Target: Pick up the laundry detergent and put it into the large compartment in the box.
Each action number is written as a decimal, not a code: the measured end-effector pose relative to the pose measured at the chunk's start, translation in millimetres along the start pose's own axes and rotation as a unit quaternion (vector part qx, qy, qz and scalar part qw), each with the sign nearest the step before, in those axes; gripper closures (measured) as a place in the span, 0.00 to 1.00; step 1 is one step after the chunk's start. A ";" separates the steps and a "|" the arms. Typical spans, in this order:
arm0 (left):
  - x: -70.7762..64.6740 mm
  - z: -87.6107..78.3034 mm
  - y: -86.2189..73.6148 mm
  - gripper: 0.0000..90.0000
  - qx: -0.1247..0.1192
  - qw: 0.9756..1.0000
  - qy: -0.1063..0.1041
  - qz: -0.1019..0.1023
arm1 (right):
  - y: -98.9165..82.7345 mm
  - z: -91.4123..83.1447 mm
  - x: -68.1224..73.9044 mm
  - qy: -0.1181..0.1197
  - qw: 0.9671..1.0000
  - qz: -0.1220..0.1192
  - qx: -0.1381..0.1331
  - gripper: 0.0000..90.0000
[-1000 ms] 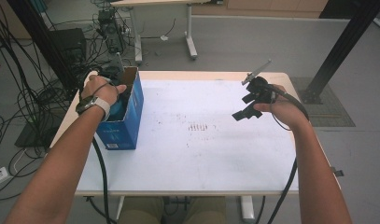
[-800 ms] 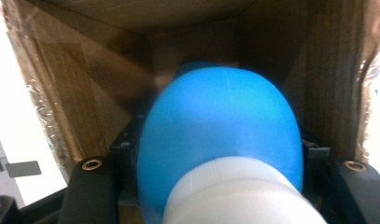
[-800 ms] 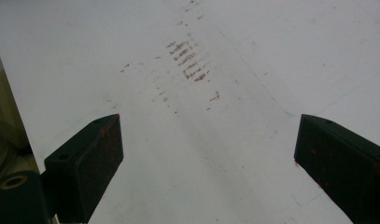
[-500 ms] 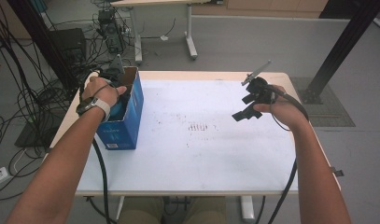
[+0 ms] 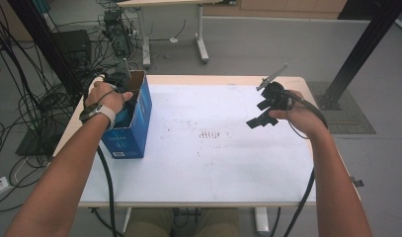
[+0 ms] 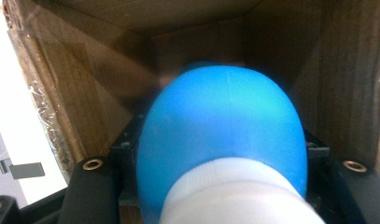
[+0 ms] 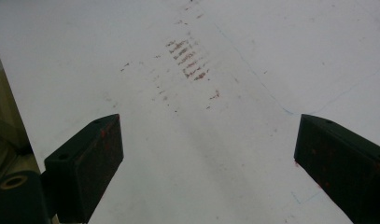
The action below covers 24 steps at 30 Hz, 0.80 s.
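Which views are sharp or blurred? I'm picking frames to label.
Left gripper view: the blue ball and its white part fill the near field, soft and out of focus, inside the dim cardboard box. Right gripper view: evenly lit table, reddish marks fairly sharp. High view: clear, soft shadows, no glare.

Blue bulb [image 6: 220,135] with white neck, tool clamping it, inside cardboard box [image 6: 108,79]

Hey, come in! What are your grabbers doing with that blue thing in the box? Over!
Left gripper shut on blue object, inside blue box. Right gripper open, empty, over white table. Nothing in the way.
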<state>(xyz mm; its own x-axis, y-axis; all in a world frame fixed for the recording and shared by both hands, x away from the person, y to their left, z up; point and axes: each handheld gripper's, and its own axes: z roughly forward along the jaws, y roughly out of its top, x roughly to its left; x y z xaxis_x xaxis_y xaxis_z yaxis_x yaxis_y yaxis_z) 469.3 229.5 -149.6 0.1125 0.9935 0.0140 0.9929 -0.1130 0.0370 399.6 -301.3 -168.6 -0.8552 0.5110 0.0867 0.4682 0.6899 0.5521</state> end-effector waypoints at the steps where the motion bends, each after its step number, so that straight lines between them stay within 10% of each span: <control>1: 0.6 0.1 -0.3 0.42 -0.001 1.000 -0.001 0.000 | -0.1 -0.1 0.1 0.000 1.000 0.000 0.000 0.09; 24: 1.7 0.8 -2.0 0.42 -0.002 1.000 0.000 -0.001 | -0.1 -1.5 2.2 -0.002 1.000 0.002 0.002 0.09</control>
<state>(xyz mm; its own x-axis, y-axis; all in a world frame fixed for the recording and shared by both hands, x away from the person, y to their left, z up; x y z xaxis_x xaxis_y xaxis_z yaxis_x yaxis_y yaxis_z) 467.5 231.5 -150.4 0.1099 0.9938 0.0138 0.9930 -0.1104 0.0416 397.3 -301.0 -167.2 -0.8527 0.5155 0.0849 0.4719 0.6902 0.5485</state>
